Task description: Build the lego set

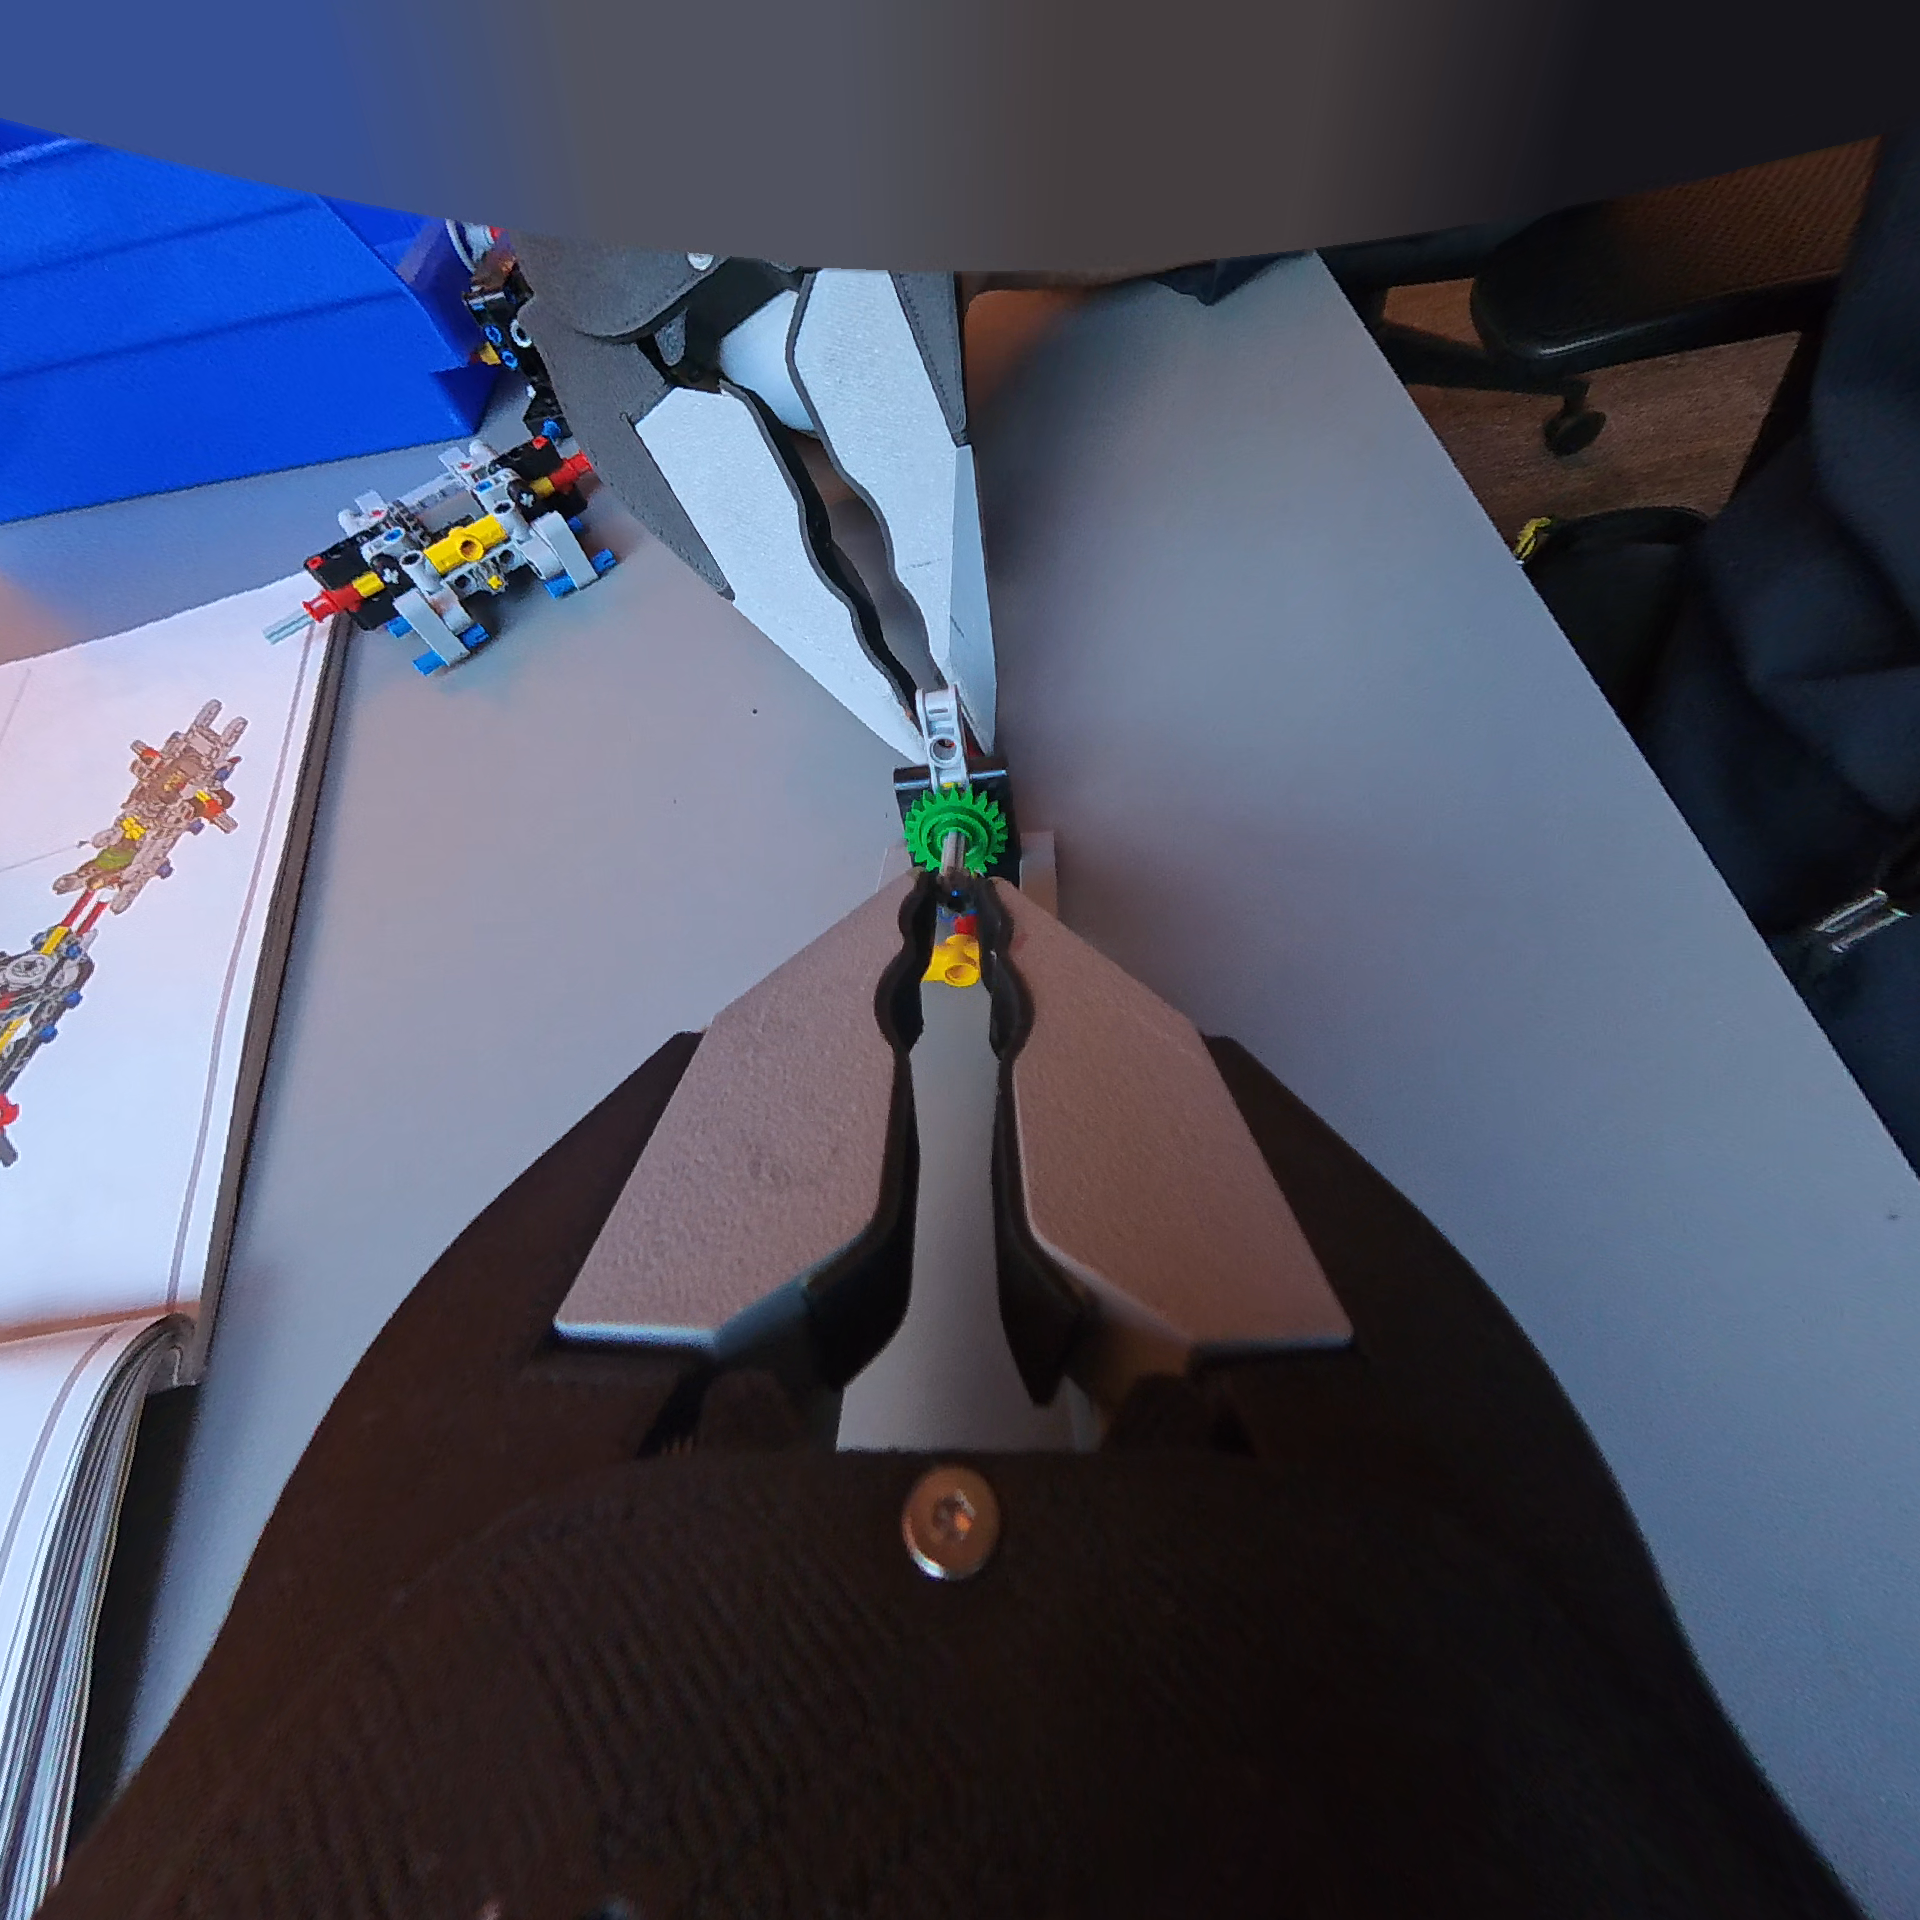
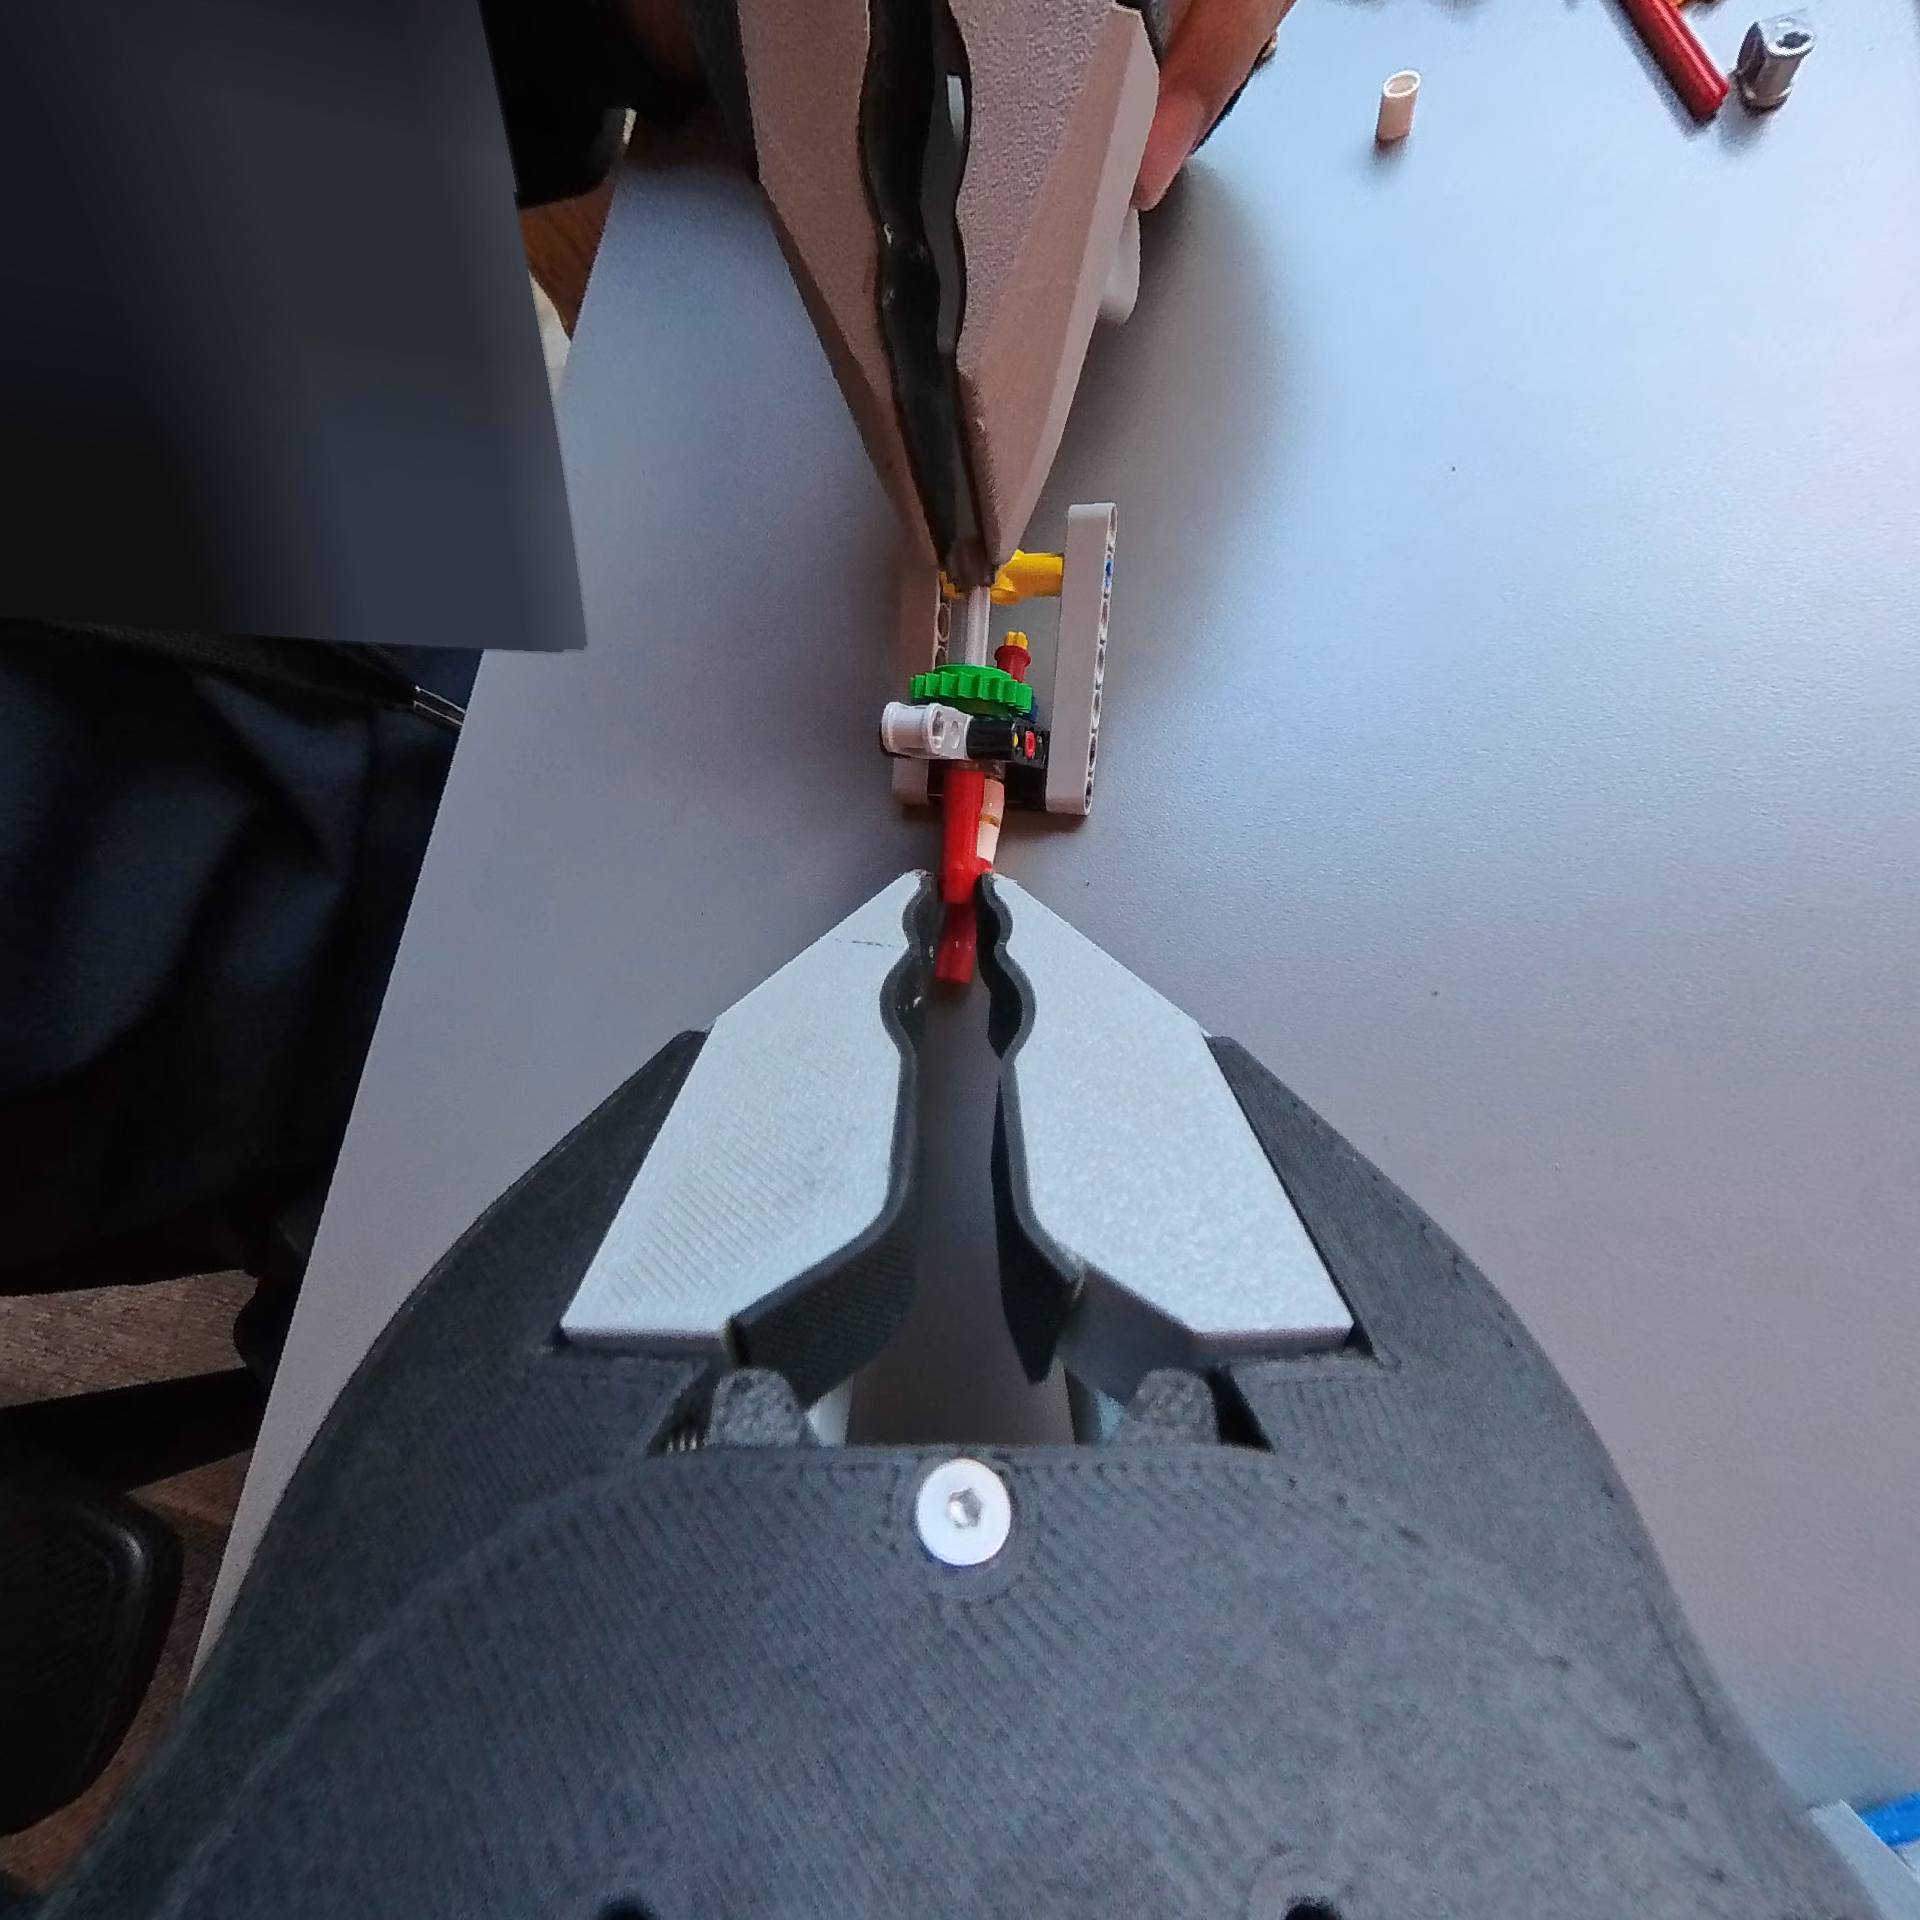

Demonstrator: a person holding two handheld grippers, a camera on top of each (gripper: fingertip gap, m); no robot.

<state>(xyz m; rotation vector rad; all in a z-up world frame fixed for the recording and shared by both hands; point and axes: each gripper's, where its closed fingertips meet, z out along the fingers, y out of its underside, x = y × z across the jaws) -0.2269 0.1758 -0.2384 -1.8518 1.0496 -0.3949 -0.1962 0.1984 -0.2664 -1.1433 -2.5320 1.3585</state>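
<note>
1. Left wrist view:
   - The left tongs (image 1: 954, 885) are all but closed, tips pinched on the end of the thin grey axle (image 1: 948, 854) that runs through one green gear (image 1: 951, 826).
   - The gear belongs to the small brick frame (image 1: 1042, 854), which sits on the desk (image 1: 1299, 779) near its long edge, with a chair beyond.
   - The right tongs come in from the far side, in line.
   - With so little axle in the grip, I judge both tools should stay in line with it and avoid twisting.
   - Counted: one gear, one yellow connector (image 1: 951, 961), one larger brick model (image 1: 468, 551), one open booklet (image 1: 125, 935) and one blue bin (image 1: 208, 312) toward the opposite edge.

2. Right wrist view:
   - The right tongs (image 2: 958, 891) are nearly closed, pads pressed on one red axle (image 2: 961, 821) sticking out of the frame.
   - Squeezing evenly would keep the frame flat.
   - Counted: two grey beams, the longer (image 2: 1086, 665) on the inward side.
   - At the far corner lie one tan tube (image 2: 1397, 104), one red rod (image 2: 1673, 62) and one metal nut (image 2: 1771, 47).
</note>
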